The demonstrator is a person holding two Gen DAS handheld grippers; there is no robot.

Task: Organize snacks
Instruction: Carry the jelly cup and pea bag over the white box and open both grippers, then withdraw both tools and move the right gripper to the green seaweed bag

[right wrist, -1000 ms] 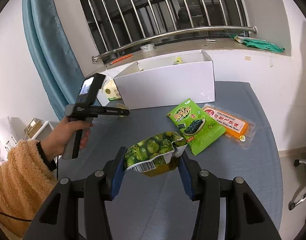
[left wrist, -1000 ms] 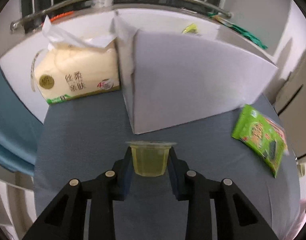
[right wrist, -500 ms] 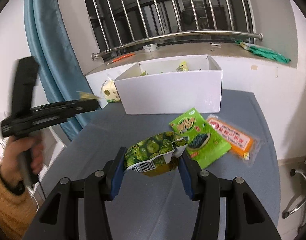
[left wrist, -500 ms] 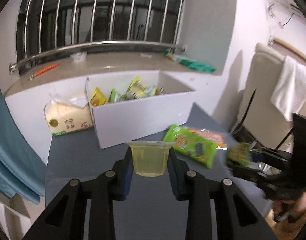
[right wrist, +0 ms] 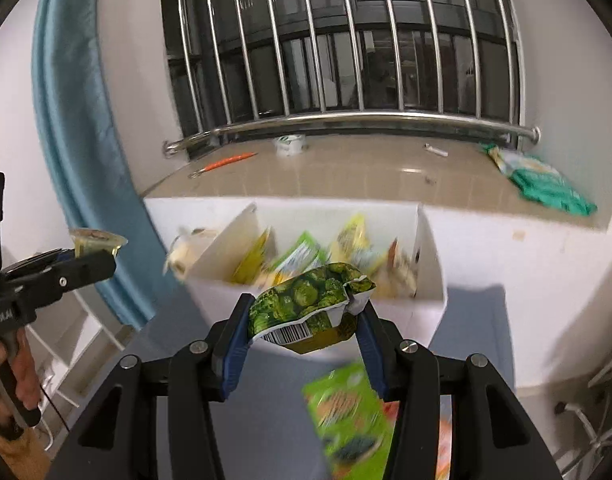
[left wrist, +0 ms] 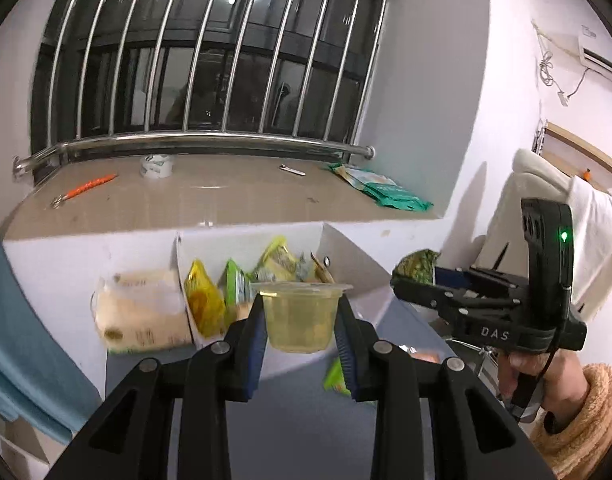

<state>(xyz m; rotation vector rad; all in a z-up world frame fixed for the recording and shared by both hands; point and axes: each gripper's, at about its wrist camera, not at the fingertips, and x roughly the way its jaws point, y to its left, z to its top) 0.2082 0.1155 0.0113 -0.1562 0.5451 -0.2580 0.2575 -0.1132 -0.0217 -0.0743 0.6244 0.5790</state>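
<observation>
In the left wrist view, the left gripper fills the lower centre, its jaws closed partway on a clear jelly cup of yellowish gel, pads pressing both sides. Behind it, at mid frame, the open white box on the grey desk holds several snack packets, with a tissue pack just left of it. In the right wrist view, the right gripper at lower centre has its jaws clamped on a green pea snack bag, in front of the box. A blurred bright-green packet lies on the desk at the bottom.
</observation>
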